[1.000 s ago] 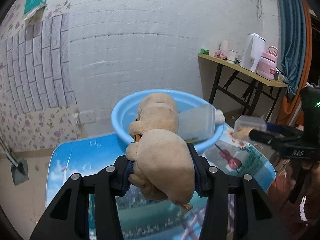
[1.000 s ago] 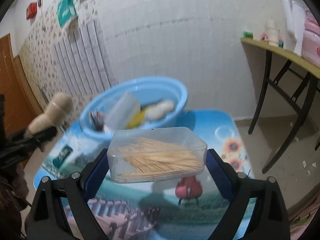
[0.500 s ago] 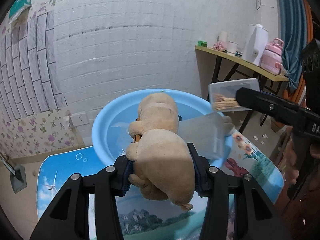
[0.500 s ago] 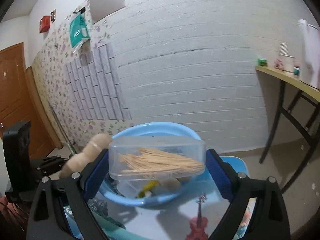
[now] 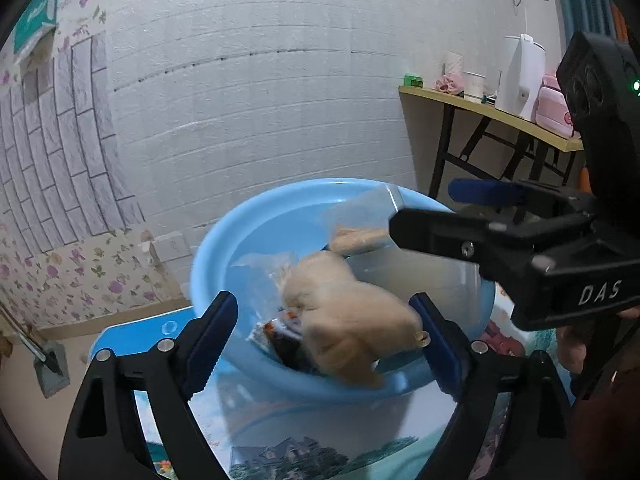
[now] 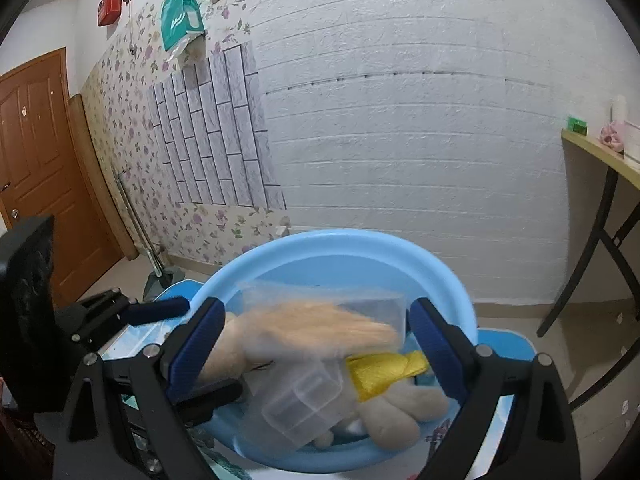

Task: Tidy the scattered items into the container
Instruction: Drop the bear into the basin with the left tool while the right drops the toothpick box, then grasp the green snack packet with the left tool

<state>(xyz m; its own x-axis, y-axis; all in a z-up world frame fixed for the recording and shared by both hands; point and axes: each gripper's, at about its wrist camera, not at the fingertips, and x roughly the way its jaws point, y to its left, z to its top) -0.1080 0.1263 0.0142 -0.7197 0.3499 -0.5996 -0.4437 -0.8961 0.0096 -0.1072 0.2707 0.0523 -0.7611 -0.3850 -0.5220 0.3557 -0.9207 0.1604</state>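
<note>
Left gripper (image 5: 328, 332) jaws just opened, plush dog (image 5: 352, 320) loose over the basin (image 5: 216, 264). Right gripper (image 6: 316, 344) also apart, toothpick box (image 6: 320, 312) blurred between; only right view shows yellow ribbon (image 6: 384, 372).

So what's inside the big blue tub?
Inside the blue tub are a tan plush toy, a clear plastic box, something yellow and a dark packet. The toys cover the tub's bottom, so anything underneath stays hidden.

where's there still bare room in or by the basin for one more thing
Free: the basin's far-left inside, between its rim and the plush toy; the tabletop corner left of the basin. Crowded: the basin's near and right side, with the toy, a clear box and a packet, and the right gripper hanging over it.
</note>
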